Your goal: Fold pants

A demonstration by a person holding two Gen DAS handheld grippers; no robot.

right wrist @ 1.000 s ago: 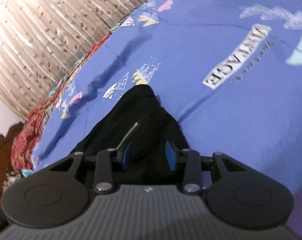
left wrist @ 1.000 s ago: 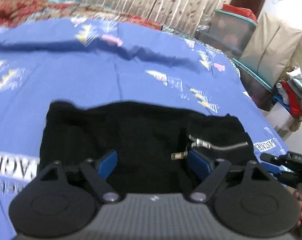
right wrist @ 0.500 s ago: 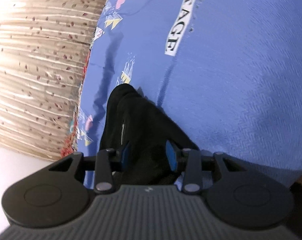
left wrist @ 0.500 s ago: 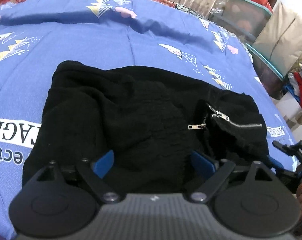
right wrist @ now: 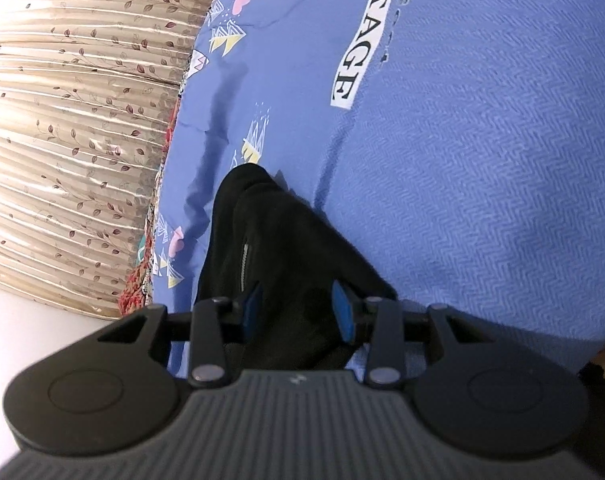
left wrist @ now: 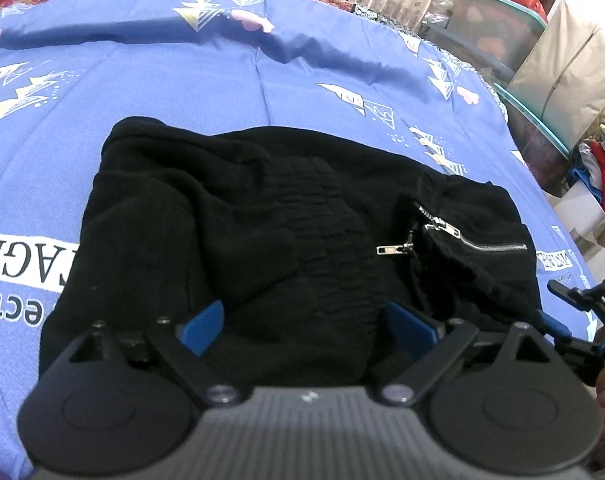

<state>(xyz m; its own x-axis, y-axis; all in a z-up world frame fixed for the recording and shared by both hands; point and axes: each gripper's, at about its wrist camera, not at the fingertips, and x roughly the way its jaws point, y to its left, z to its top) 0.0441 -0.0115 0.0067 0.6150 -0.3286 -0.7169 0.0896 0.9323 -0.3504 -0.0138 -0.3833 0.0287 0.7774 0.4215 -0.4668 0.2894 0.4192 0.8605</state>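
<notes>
Black pants (left wrist: 262,240) bunched up in a folded heap on the blue bedspread (left wrist: 142,92).

Left gripper (left wrist: 306,326) has just been opening, jaws wide with cloth between them; right gripper (right wrist: 298,308) sits half-closed around the heap's zipper (right wrist: 245,258) end, can't tell if it's pinching.

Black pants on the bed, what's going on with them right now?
A person is folding the black pants on the blue bedspread with two handheld grippers. The pants lie bunched in a compact folded pile, zipper facing up. The left gripper sits over the near edge; its jaws have just been opening and stand wide, pads off the cloth. The right gripper is at the pile's end with cloth between its narrower jaws; whether it pinches is unclear.
</notes>
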